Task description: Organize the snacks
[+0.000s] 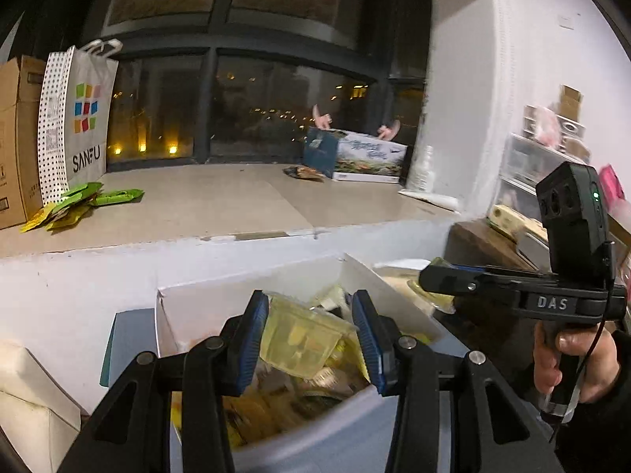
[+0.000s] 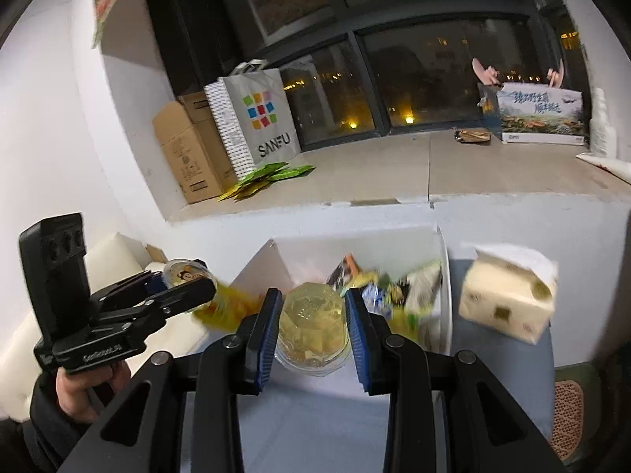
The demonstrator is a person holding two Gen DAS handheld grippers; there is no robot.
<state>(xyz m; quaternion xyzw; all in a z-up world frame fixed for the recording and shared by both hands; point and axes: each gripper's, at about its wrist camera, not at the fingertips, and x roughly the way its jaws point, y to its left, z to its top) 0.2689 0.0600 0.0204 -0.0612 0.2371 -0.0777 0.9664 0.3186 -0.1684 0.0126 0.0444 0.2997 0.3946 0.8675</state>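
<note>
A white box [image 1: 197,307] full of mixed snack packets stands below the window ledge; it also shows in the right wrist view [image 2: 355,244]. My left gripper [image 1: 311,339] is shut on a clear yellow jelly cup [image 1: 303,339] above the box. My right gripper [image 2: 313,331] is shut on another clear yellow jelly cup [image 2: 311,327] at the box's near edge. In the right wrist view the left gripper [image 2: 185,287] holds its cup [image 2: 185,272] to the left of the box. In the left wrist view the right gripper [image 1: 434,280] is at the right, its cup mostly hidden.
On the ledge [image 1: 236,201] lie green and yellow packets [image 1: 83,201] beside a SANFU bag [image 1: 75,118] and cardboard boxes [image 1: 15,134]. A printed carton [image 1: 366,153] and a dark packet [image 1: 307,173] sit at the ledge's right. A tissue pack [image 2: 508,299] lies right of the box.
</note>
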